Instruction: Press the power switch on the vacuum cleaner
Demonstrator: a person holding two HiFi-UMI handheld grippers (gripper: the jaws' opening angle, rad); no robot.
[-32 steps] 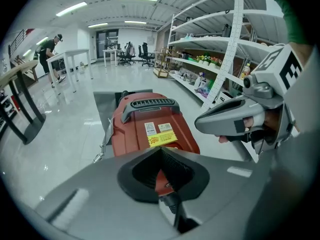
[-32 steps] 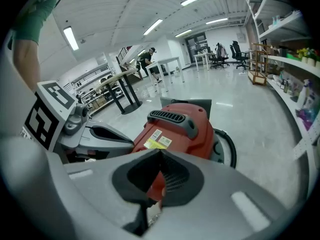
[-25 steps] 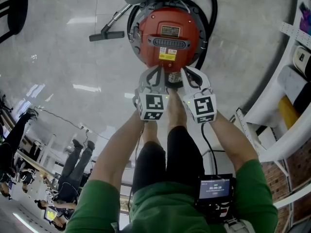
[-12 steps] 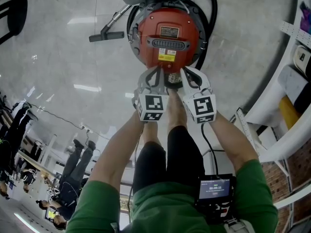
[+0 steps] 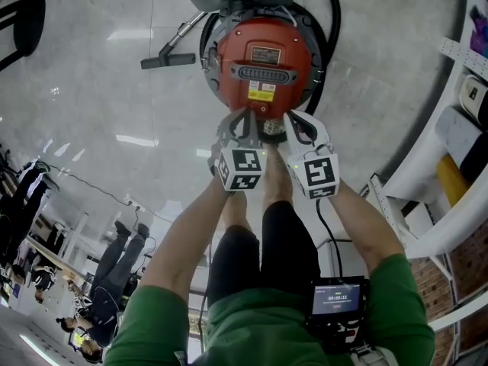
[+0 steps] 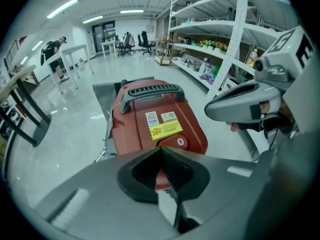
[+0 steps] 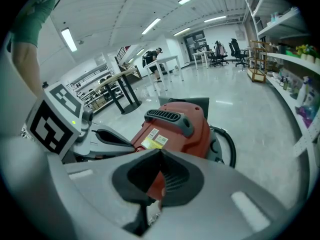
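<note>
A red vacuum cleaner (image 5: pixel 264 56) stands on the pale floor (image 5: pixel 91 90) in front of the person. The left gripper (image 5: pixel 247 114) and right gripper (image 5: pixel 289 117) sit side by side at its near edge, each with jaws pressed together, holding nothing. The round power switch (image 6: pixel 180 142) lies just beyond the left gripper's tips.

A glossy pale grey floor (image 5: pixel 91 90) carries everything. A red vacuum cleaner (image 5: pixel 263 59) stands on it, with its black hose (image 5: pixel 332 21) looped around the body. The dark floor nozzle (image 5: pixel 168 59) lies to the left, near the vacuum cleaner. A black stool (image 5: pixel 27 17) stands far left, and white shelving (image 5: pixel 450 204) stands along the right.
</note>
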